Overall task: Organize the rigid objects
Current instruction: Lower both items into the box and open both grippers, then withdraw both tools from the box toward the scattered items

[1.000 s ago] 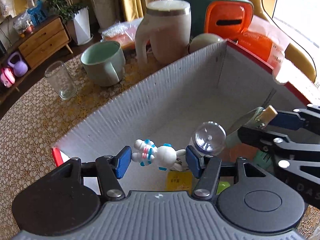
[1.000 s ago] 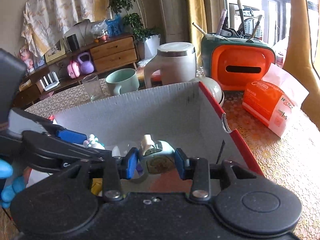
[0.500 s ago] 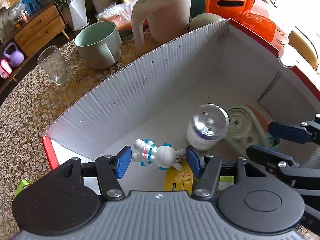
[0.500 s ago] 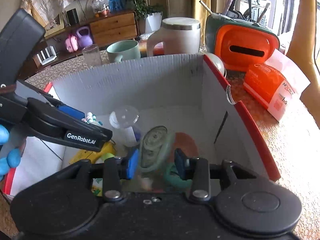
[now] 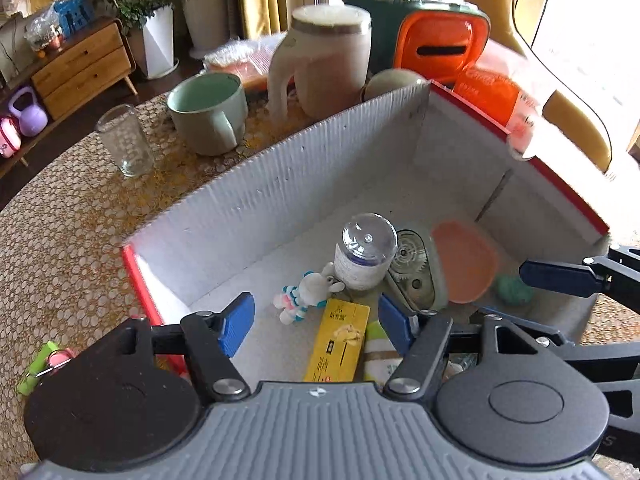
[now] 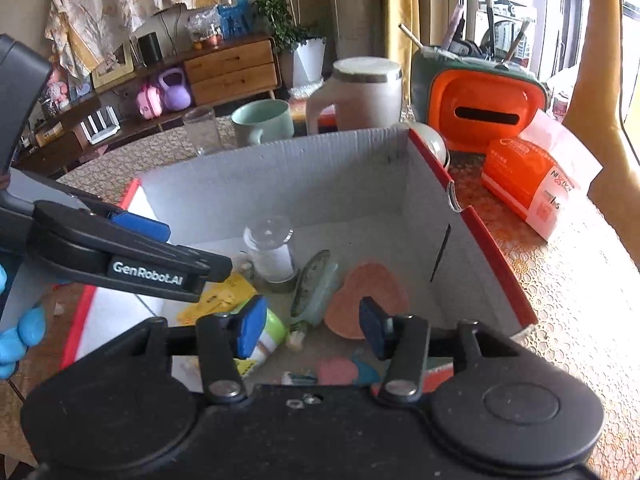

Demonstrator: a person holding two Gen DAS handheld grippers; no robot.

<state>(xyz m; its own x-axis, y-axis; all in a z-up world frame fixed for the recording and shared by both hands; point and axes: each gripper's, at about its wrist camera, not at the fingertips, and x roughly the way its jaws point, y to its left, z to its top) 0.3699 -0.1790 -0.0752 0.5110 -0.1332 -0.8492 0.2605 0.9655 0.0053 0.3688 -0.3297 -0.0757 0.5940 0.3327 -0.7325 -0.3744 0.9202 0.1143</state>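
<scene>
Cardboard box [image 5: 280,196], white corrugated inside with red outer rim, sits on the patterned surface [image 5: 52,216]; both grippers hang over its near edge, pointing down into it. Left gripper [image 5: 316,320]: jaws have just been opening, now well apart and empty, blue pads clear of everything. Small white toy figure with teal-and-pink stripes [image 5: 306,296] lies loose on the box floor beyond the pads, just beside a clear dome-capped bottle [image 5: 362,254] standing upright. Yellow packet [image 5: 338,346] lies flat near the figure, a green-and-white tube [image 6: 270,334] next to it. Right gripper [image 6: 308,326]: jaws have just been opening too, moderately apart, nothing gripped. Pale green gear-faced gadget [image 6: 314,288] rests tilted on its edge on the box floor, leaning between the bottle and an orange heart-shaped piece [image 6: 366,300], which lies flat toward the right wall. Small teal lump [image 5: 512,290] sits near the right gripper's far finger in the left view. Blue-gloved hand [image 6: 18,340] shows at the left edge of the right view, holding the left gripper.

Outside the box, behind it: clear drinking glass [image 5: 126,142], mint-green mug [image 5: 208,110], cream lidded jug [image 5: 324,60], orange-fronted tissue holder [image 6: 486,110], orange packet [image 6: 532,178].
</scene>
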